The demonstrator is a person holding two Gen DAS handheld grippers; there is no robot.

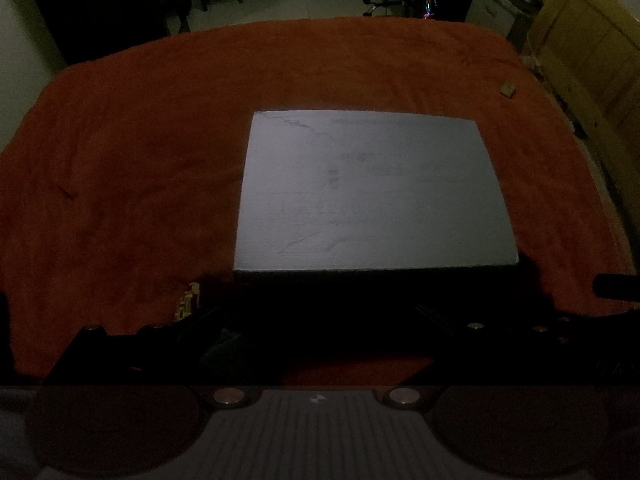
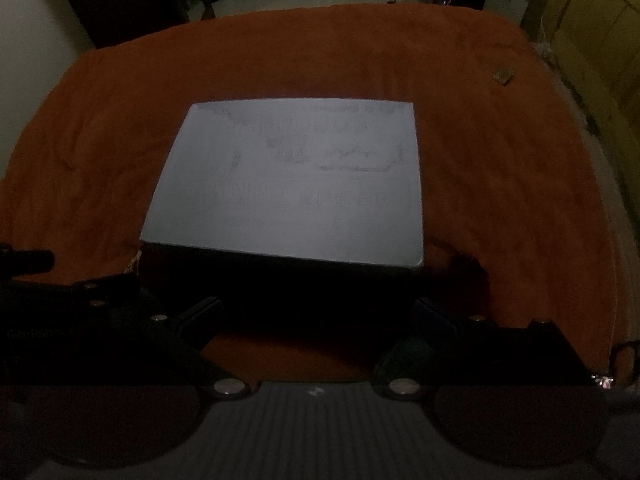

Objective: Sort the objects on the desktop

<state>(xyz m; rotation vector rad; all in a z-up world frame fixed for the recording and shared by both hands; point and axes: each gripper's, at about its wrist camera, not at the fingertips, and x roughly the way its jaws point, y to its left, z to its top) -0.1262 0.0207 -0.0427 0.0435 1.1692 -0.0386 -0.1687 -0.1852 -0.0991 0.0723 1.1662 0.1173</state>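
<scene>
A pale grey-white flat box (image 1: 368,192) lies on the red cloth (image 1: 120,184); it also shows in the right wrist view (image 2: 292,180). My left gripper (image 1: 320,320) is open, its dark fingers spread in front of the box's near edge. My right gripper (image 2: 316,316) is open too, just before the same box. A small patterned yellowish thing (image 1: 188,300) lies by the box's near left corner, close to the left finger; it also shows in the right wrist view (image 2: 134,262). A small tan object (image 1: 507,89) lies far right on the cloth.
The scene is dim. A wooden cabinet (image 1: 592,40) stands at the right, a pale wall (image 1: 20,60) at the left. Chairs and floor lie beyond the table's far edge. A dark rod (image 1: 616,286) enters from the right.
</scene>
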